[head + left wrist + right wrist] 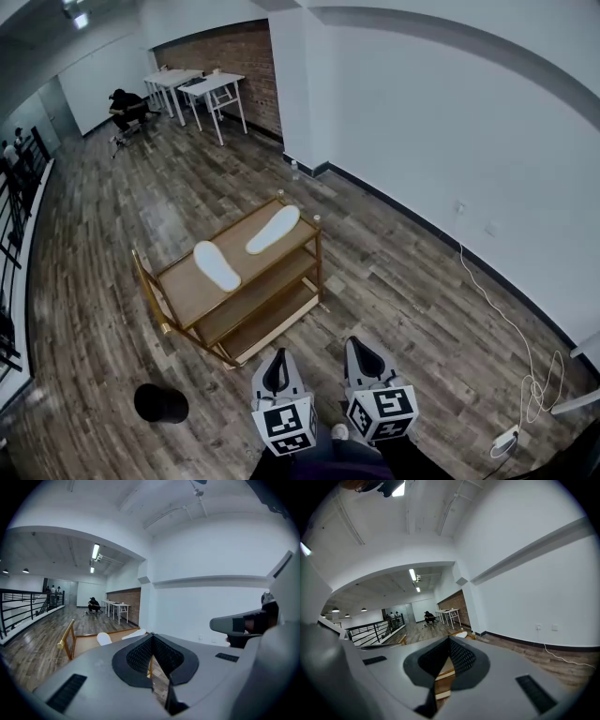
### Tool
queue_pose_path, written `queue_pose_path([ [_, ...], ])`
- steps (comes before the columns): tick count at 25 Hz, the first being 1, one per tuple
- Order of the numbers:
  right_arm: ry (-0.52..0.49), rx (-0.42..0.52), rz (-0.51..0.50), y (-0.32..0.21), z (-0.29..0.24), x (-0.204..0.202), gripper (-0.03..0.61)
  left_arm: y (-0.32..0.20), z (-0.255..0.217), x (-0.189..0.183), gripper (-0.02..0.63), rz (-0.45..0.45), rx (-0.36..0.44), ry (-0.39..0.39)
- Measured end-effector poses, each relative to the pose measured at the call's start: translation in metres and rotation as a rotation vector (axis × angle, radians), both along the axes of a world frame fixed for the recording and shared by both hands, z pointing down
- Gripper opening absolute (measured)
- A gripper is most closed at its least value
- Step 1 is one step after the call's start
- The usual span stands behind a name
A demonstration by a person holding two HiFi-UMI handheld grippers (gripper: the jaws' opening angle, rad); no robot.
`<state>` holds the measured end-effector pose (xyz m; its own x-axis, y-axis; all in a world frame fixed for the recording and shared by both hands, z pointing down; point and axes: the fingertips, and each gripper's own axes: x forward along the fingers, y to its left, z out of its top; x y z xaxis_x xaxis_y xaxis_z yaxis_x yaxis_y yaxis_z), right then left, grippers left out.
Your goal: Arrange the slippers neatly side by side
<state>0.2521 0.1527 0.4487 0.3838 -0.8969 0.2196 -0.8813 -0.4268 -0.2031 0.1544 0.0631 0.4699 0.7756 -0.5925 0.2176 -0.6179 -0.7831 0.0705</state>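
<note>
Both grippers are out in front of me, low in the head view, pointing across the wood floor at the rack. My left gripper is closed, pads meeting tip to tip with nothing pinched in there. My right gripper is the same deal, fully closed and empty. They sit just beside each other, and neither one touches the rack; there's open floor between them and it. The rack is a three-shelf wooden thing with gold-ish posts, standing at an angle to me. Both slippers are on its top shelf, white and lying flat. The near slipper is on the left half of the shelf, and the far slipper is toward the far right end. They're clearly apart and point different ways, kind of a loose V, so not side by side. In the left gripper view both of them peek up just past the jaw tips, next to one of the rack's posts. In the right gripper view I only get a sliver of white past the tips and can't tell which slipper it is. Other stuff around: a black round thing on the floor off to my left, white tables by the brick wall, a person crouched near them, and a cable trailing along the floor on the right.
</note>
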Motion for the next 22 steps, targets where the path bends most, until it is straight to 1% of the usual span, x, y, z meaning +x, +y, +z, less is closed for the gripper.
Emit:
queue_pose_path([
  [5, 0.001, -0.007, -0.037, -0.027, 0.003, 0.011, -0.002, -0.026, 0.000, 0.010, 0.002, -0.037, 0.007, 0.007],
  [10, 0.017, -0.015, -0.060, -0.067, 0.005, 0.037, -0.002, -0.063, 0.000, 0.036, 0.002, -0.054, 0.005, 0.027],
  [17, 0.041, -0.029, -0.124, -0.159, 0.000, 0.076, -0.002, -0.150, 0.000, 0.068, 0.002, -0.122, -0.008, 0.031],
  [22, 0.043, -0.030, -0.166, -0.231, -0.001, 0.088, -0.002, -0.217, 0.002, 0.069, 0.001, -0.174, -0.001, 0.009],
])
